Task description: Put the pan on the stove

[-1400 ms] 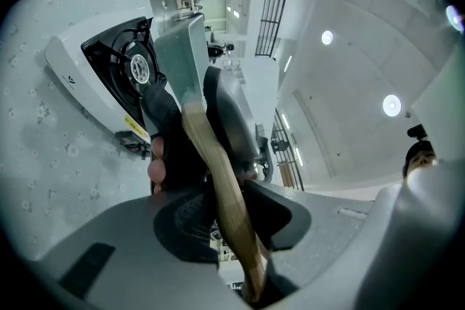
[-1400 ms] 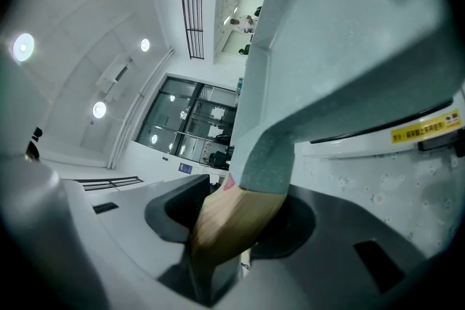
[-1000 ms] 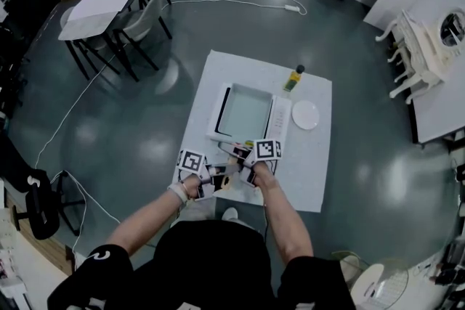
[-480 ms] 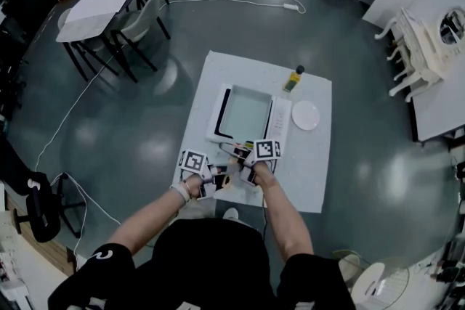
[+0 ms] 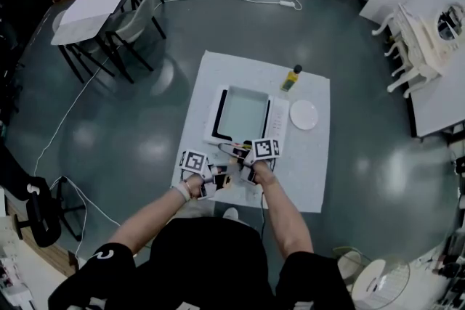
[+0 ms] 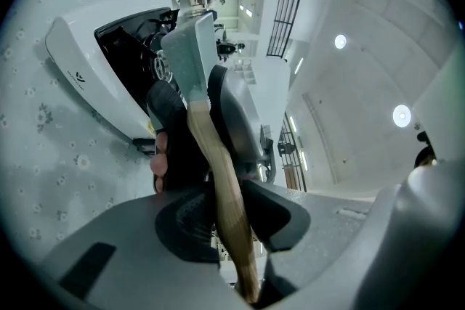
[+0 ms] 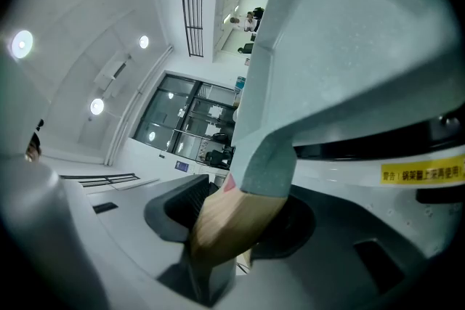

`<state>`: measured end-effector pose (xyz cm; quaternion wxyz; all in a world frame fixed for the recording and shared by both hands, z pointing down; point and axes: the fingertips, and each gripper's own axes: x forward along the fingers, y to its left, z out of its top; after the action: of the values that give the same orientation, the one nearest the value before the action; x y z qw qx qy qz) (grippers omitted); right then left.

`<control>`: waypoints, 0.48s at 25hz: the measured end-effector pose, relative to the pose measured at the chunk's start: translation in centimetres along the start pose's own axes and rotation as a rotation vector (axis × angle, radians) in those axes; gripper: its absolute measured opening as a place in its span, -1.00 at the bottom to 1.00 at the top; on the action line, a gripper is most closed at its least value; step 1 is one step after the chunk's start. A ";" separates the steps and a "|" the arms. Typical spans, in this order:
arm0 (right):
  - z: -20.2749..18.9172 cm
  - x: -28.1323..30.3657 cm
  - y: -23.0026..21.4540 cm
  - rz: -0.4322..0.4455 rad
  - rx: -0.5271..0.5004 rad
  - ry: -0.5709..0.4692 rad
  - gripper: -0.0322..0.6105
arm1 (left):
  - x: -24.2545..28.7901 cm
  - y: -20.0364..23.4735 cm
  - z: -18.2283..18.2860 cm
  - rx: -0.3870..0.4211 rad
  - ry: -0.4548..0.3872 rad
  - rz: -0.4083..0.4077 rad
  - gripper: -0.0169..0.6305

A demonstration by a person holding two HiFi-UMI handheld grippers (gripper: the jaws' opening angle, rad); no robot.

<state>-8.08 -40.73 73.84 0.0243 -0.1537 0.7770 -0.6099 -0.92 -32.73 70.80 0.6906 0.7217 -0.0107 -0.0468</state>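
Counter (image 5: 305,170), white flowered cloth, contents listed left to right.

Left hand-held gripper (image 6: 221,229): jaws closed on the wooden handle (image 6: 218,170) of the pan (image 6: 190,47), near the handle's free end. The handle runs straight out from between the jaws towards the stove.

Pan: held off the counter by its handle alone, its grey body ahead of both hand-held grippers. In the head view it sits at the near edge of the stove (image 5: 243,112), not yet over the middle of the glass top. Whether it touches the stove's edge cannot be told.

Right hand-held gripper (image 7: 232,225): jaws clamped on the same wooden handle, further along, just short of where the wood meets the grey metal.

Bottle (image 5: 292,78) and plate (image 5: 304,114): right of the stove and apart from it, clear of the pan.

Hazards, as judged:
- The handle is rounded and tapered. If the two grips fall out of line, the pan could roll in the jaws and tip.
- Approach is low and from the front. The pan's base could catch the raised near rim of the stove and push it back.
- Letting go before the base rests flat on the glass would leave the pan overhanging the edge.
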 end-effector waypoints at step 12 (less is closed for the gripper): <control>0.4 -0.2 -2.9 -0.074 0.045 0.017 -0.37 | 0.3 1.7 1.1 -0.043 0.003 0.045 -0.65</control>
<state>-7.23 -41.67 76.48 -0.0017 -0.1766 0.7572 -0.6289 -0.65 -33.89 72.43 0.7068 0.7063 -0.0248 -0.0301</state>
